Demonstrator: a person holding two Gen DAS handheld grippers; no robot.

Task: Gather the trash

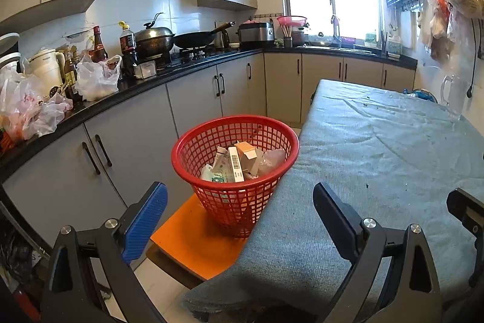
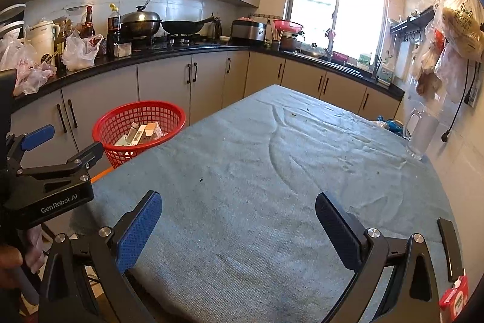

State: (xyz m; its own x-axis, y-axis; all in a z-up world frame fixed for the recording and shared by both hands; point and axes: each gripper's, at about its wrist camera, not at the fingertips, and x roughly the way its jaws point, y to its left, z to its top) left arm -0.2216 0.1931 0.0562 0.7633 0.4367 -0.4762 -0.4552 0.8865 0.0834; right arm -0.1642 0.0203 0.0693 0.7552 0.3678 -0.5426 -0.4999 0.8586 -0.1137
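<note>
A red mesh basket (image 1: 208, 141) (image 2: 121, 114) stands on an orange stool (image 1: 193, 238) beside the table's left edge, holding several cartons and wrappers (image 1: 239, 162) (image 2: 142, 133). My left gripper (image 1: 239, 220) hovers open near the table's front left corner, nothing between its blue-padded fingers; it also shows at the left of the right wrist view (image 2: 63, 141). My right gripper (image 2: 239, 226) stands open over the table's front edge, holding nothing. The blue-grey cloth on the table (image 2: 272, 171) carries only small crumbs. A red and white packet (image 2: 455, 295) sits at the frame's lower right corner.
A black counter (image 1: 169, 71) with bags, bottles, pans and a stove runs along the left and back walls. A glass jug (image 2: 420, 132) and a blue wrapper (image 2: 390, 123) stand at the table's far right. Bags hang on the right wall (image 2: 453, 29).
</note>
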